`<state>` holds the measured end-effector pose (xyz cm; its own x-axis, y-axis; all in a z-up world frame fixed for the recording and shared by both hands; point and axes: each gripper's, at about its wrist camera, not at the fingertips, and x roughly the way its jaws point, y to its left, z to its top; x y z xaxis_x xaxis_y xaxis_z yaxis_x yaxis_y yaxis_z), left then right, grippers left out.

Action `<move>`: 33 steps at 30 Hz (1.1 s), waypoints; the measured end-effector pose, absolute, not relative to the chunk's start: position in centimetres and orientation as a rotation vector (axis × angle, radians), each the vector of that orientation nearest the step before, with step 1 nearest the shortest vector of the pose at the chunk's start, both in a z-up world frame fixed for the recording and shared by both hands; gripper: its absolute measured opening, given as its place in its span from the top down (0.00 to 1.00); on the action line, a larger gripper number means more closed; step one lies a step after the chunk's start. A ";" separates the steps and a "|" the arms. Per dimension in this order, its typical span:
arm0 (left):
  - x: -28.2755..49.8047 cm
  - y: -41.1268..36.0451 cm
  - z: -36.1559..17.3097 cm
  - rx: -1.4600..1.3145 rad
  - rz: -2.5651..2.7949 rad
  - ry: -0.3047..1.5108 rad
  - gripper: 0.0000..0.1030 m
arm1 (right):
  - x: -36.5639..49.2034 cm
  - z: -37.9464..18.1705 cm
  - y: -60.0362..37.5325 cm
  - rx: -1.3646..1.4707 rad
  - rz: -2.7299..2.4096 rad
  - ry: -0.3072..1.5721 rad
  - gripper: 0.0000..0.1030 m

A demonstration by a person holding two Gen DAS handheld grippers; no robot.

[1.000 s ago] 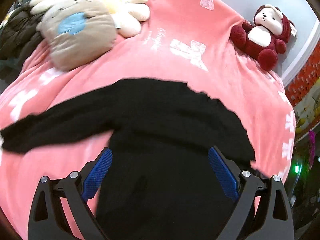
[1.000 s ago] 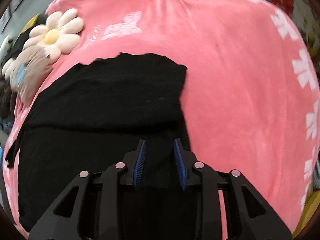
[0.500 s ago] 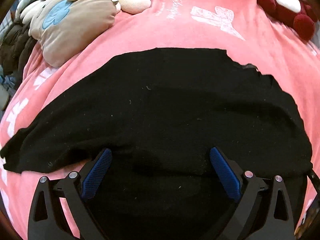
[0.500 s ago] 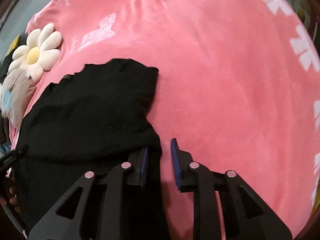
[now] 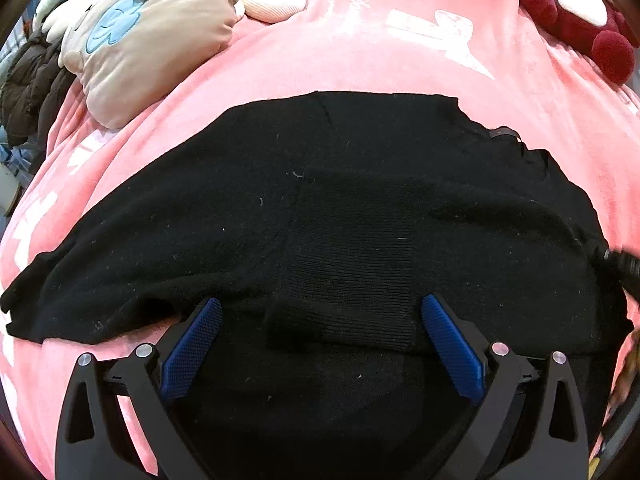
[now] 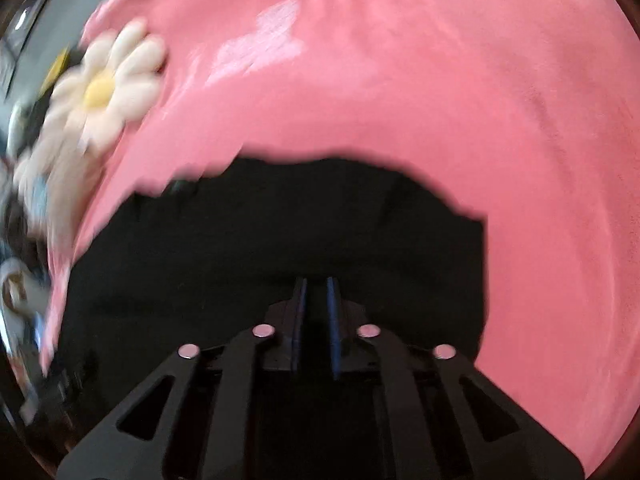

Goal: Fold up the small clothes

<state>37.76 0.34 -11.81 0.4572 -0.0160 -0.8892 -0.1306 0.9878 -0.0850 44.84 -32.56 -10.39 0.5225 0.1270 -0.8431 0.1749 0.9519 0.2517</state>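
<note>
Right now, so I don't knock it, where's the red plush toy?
The red plush toy sits at the left wrist view's top right, on the pink blanket beyond the black sweater.

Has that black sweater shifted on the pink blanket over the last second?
Yes. In the left wrist view a ribbed sleeve now lies folded across the black sweater, which stretched farther left on the pink blanket before.

The left hand-held gripper [image 5: 318,334] gapes wide, the right hand-held gripper [image 6: 316,312] nearly closed (narrow gap).

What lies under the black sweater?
The black sweater lies on a pink blanket, visible all around it. Whatever is beneath the sweater's middle is covered.
</note>
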 end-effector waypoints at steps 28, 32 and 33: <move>35.6 -0.3 -12.1 -0.134 0.085 0.948 0.05 | 33.9 -9.0 -37.5 0.468 -0.089 0.885 0.79; 35.5 -0.2 -12.2 -0.144 0.087 0.932 0.05 | 39.6 -9.2 -37.0 0.402 -0.121 0.901 0.65; 35.5 -0.2 -12.2 -0.145 0.087 0.929 0.05 | 40.7 -9.9 -37.4 0.402 -0.142 0.927 0.49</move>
<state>35.46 -0.21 -12.21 0.5958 0.0124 -0.8031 -0.1372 0.9868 -0.0865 40.68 -37.37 -9.95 0.5968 0.0518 -0.8007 0.2895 0.9168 0.2751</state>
